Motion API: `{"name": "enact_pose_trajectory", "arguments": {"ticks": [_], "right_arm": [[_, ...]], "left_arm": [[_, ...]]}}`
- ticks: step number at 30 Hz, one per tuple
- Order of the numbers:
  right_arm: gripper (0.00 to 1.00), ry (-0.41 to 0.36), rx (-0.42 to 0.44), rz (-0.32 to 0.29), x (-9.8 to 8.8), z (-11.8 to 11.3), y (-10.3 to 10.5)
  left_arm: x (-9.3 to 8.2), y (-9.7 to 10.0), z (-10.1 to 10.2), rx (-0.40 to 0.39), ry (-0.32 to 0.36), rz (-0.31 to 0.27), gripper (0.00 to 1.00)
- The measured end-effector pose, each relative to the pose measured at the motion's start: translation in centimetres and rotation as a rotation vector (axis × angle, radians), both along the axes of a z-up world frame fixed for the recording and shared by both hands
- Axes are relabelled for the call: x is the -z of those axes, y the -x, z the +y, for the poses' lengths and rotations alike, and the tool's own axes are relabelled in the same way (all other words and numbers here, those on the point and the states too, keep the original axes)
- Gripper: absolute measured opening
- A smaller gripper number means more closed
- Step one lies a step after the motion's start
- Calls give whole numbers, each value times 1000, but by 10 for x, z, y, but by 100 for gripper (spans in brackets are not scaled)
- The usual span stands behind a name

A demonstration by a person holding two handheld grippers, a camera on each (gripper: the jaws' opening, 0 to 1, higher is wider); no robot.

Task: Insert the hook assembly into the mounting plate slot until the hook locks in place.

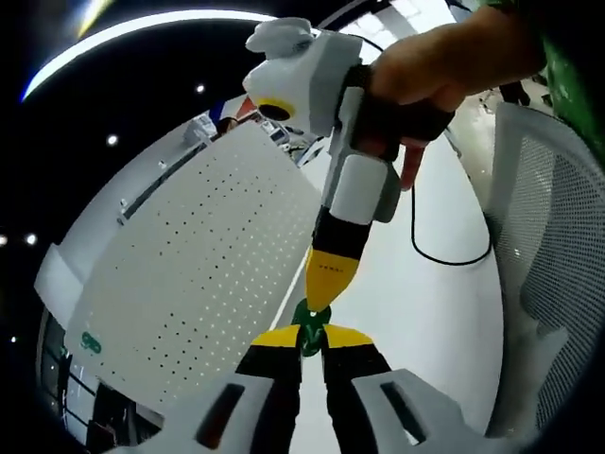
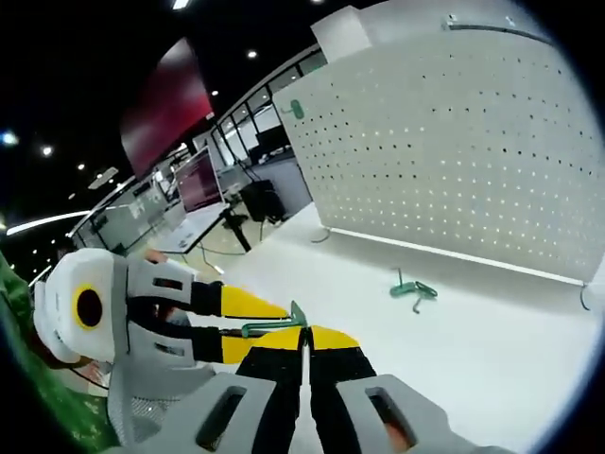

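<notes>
You face a broad white tabletop (image 2: pixel 492 322) in a dim, open office with small round ceiling spotlights (image 2: pixel 46 149) and a long curved light strip (image 1: pixel 142 33). Desks with dark computer monitors (image 2: pixel 198 180) stand behind. A white mesh-backed office chair (image 1: pixel 553 284) sits beside you, and what may be glass partitions (image 2: pixel 246 118) line the far wall.

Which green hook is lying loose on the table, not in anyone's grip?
In the right gripper view, start at the white pegboard standing upright on the table. Just before its base lies a green hook, flat on the tabletop. Unlike the held hook, no tongs touch it.
</notes>
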State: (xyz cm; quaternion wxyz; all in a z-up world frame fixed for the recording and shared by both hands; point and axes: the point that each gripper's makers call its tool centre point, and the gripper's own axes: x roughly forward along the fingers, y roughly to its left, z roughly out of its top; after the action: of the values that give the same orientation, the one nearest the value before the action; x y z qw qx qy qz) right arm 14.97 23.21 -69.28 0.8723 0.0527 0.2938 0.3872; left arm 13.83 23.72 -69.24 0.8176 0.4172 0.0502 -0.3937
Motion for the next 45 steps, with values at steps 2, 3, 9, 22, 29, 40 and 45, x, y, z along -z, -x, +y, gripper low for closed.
{"name": "enact_pose_trajectory", "arguments": {"ticks": [2,3,9,22,29,40,45], "right_arm": [[0,4,-3,1,1,1,1],[0,4,-2,3,2,2,2],[0,4,2,4,3,2,2],[0,-5,8,5,2,2,2],[1,-15,0,-3,0,3,1],[4,-4,-20,-61,-4,3,0],[7,4,-25,-97,-7,0,0]], "left_arm": [[1,0,0,0,-7,-1,8],[2,-1,0,-3,-14,-2,8],[3,-2,0,-8,-30,-11,6],[3,-2,1,-6,-9,6,4],[1,-3,3,-23,49,41,3],[-2,-9,3,-43,143,102,3],[-6,-12,3,-63,233,153,3]]}}
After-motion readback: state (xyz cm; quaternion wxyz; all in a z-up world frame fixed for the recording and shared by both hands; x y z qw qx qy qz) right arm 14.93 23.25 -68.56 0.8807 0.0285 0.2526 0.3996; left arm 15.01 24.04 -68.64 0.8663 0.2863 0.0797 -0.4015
